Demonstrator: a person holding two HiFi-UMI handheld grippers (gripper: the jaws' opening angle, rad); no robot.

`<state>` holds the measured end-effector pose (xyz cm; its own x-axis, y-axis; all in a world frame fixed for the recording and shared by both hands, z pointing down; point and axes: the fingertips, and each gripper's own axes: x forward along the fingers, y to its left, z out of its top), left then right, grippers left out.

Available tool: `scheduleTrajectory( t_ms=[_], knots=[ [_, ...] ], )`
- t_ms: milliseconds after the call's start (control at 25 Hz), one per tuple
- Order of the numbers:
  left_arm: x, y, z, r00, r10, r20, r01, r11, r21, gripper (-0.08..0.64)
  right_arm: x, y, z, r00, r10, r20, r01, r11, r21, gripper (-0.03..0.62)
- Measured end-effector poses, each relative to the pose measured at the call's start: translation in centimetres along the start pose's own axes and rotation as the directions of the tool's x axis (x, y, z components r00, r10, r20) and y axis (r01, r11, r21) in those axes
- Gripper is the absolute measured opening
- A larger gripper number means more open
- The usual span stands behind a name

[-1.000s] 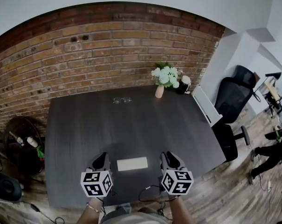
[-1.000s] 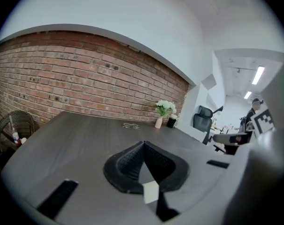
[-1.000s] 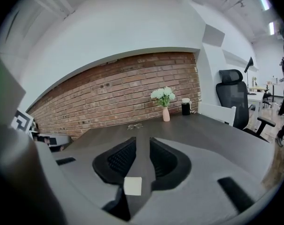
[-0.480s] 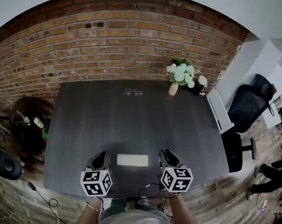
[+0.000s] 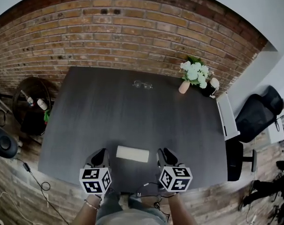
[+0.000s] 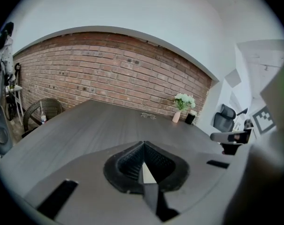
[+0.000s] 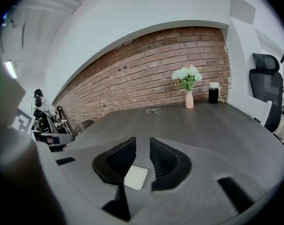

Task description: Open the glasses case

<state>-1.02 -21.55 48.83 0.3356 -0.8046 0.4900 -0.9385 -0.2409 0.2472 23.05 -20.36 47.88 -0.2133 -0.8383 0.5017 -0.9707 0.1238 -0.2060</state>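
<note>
A white, closed glasses case [image 5: 132, 153] lies flat near the front edge of the dark table [image 5: 132, 111]. My left gripper [image 5: 102, 154] hovers just left of it and my right gripper [image 5: 163, 153] just right of it; neither touches it. In the left gripper view the left gripper [image 6: 142, 146] is shut, its tips meeting, and a sliver of the case [image 6: 145, 173] shows behind them. In the right gripper view the right gripper [image 7: 141, 142] is open and holds nothing, with the case [image 7: 135, 177] lying beyond the gap.
A pair of glasses [image 5: 142, 85] lies at the far side of the table. A vase of white flowers [image 5: 193, 75] and a black cup [image 5: 209, 89] stand at the far right corner, by the brick wall. Office chairs [image 5: 259, 114] stand to the right, and cables [image 5: 149, 189] hang at the front edge.
Both grippers have sunk a little toward the table, still on either side of the case. The head view has swung, so the table sits more centred. The jaws look the same.
</note>
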Motion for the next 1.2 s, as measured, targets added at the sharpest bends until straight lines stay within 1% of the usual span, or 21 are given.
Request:
scheduleTrajectory(
  t_ms=[200,360,480,680,800,960,1080,1200],
  knots=[
    [0.8,-0.1,-3.1,0.998,-0.002,-0.061,0.001,1.0,-0.013,-0.005,1.0,-0.2,-2.8,0.998,0.016,-0.068,-0.016,1.0,0.01,0.096],
    [1.2,0.3,-6.1,0.993,0.002,-0.116,-0.005,1.0,-0.022,-0.005,2.0,0.7,-6.3,0.989,0.044,-0.141,-0.042,0.999,0.018,0.097],
    [1.7,0.6,-7.8,0.99,0.007,-0.142,-0.012,0.999,-0.032,-0.005,2.7,1.4,-8.5,0.982,0.065,-0.177,-0.063,0.998,0.02,0.097],
    [2.9,0.1,-10.1,0.982,-0.017,-0.188,0.01,0.999,-0.04,-0.005,3.4,1.3,-11.0,0.972,0.066,-0.223,-0.066,0.998,0.009,0.098],
    [3.9,-1.0,-11.0,0.975,-0.046,-0.219,0.04,0.999,-0.03,-0.005,3.6,0.9,-11.8,0.969,0.058,-0.24,-0.059,0.998,0.003,0.098],
    [5.3,-2.3,-11.3,0.966,-0.077,-0.248,0.079,0.997,-0.002,-0.005,4.1,0.8,-12.0,0.967,0.049,-0.251,-0.06,0.998,-0.035,0.098],
    [6.3,-2.9,-11.6,0.957,-0.087,-0.275,0.094,0.996,0.012,-0.005,4.4,0.8,-12.1,0.966,0.05,-0.255,-0.065,0.997,-0.051,0.098],
    [7.0,-3.2,-11.8,0.95,-0.091,-0.297,0.098,0.995,0.009,-0.005,4.6,0.6,-12.4,0.965,0.051,-0.259,-0.065,0.997,-0.048,0.098]
  ],
)
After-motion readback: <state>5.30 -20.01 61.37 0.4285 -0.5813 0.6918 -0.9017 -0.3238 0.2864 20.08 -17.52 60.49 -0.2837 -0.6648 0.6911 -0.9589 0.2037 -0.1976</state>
